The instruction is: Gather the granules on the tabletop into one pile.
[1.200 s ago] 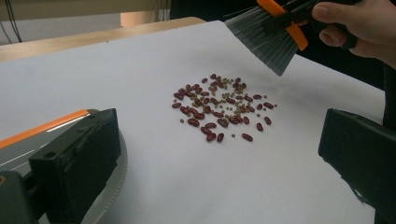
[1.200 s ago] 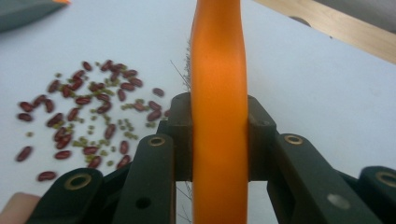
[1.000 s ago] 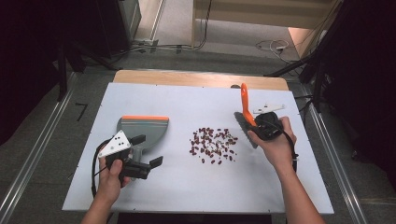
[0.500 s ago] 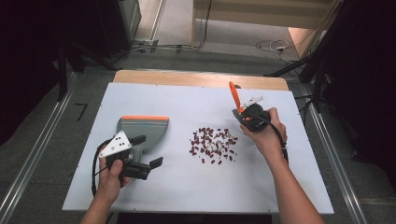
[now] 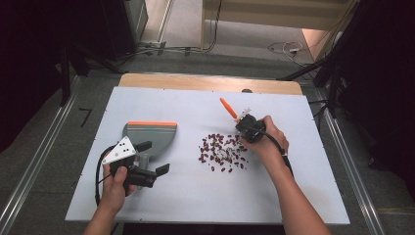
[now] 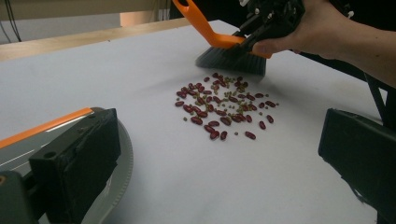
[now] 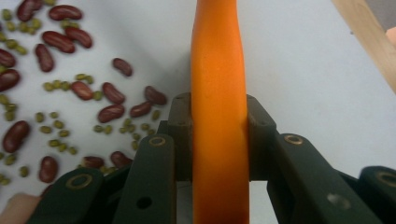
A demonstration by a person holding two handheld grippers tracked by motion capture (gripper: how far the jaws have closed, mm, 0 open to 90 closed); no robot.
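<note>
two grippers work over the white worktop [image 5: 303, 191]. right gripper [image 5: 243, 125]: jaws clamped on the orange handle of the brush [image 7: 218, 93], one jaw on each side of the handle. in the left gripper view the brush bristles hang just above the far edge of the beans [image 6: 223, 106], brush tilted, handle pointing up and away. the beans, dark red ones mixed with small green ones, lie in a loose patch at mid-worktop [image 5: 222, 151], just beside the right hand [image 5: 266, 142]. left gripper [image 5: 149, 157]: jaws spread wide, nothing between them, pointing toward the beans. dustpan [image 5: 149, 137]: grey with an orange front lip, flat on the worktop, left of the beans and apart from them; one left jaw sits over its rim.
</note>
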